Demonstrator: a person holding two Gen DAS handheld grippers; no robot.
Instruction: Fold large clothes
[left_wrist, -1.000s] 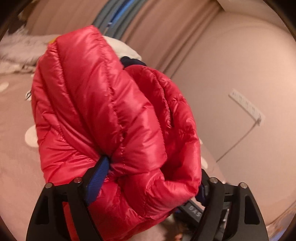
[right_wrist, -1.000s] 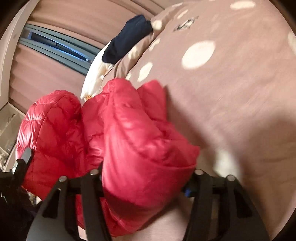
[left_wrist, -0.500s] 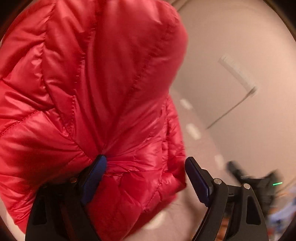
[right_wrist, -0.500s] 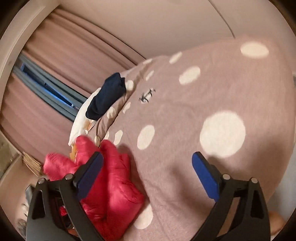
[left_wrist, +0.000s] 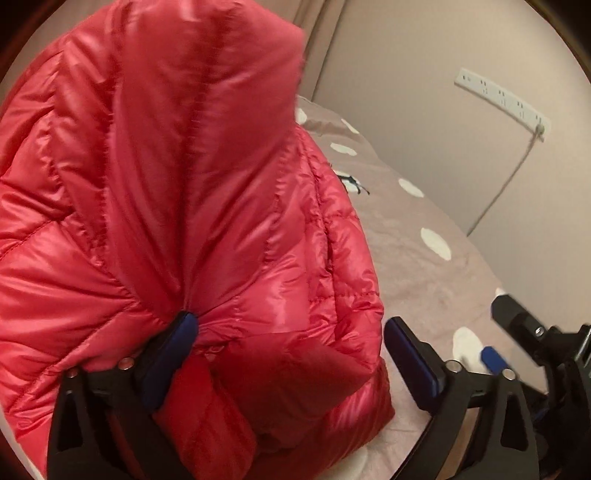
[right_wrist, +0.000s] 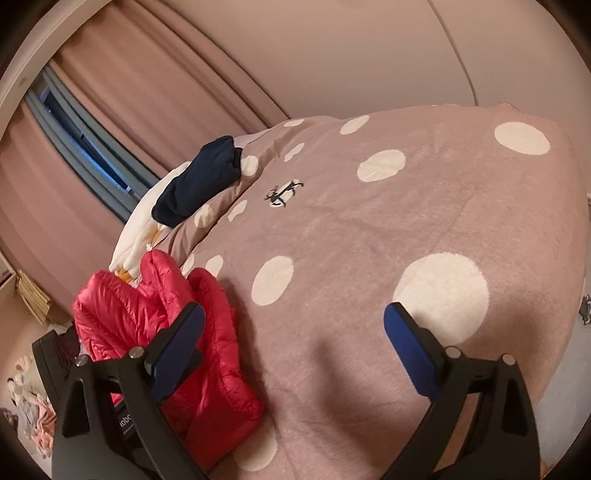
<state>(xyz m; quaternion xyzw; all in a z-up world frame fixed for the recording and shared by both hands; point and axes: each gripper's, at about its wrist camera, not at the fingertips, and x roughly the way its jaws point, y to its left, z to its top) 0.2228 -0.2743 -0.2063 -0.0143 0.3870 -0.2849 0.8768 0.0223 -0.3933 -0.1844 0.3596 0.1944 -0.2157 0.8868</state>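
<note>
Jaws on left gripper and right gripper have just opened wide, releasing red down jacket onto bed; fold apparently finished.

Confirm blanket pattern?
Dusty pink blanket with large white dots and a small dark deer motif; clearest in the right wrist view.

The glossy red quilted down jacket has darker red stitch lines. The dusty-pink fleecy blanket carries cream dots and one small black deer. On its far left lies a navy folded garment, before mauve curtains.
</note>
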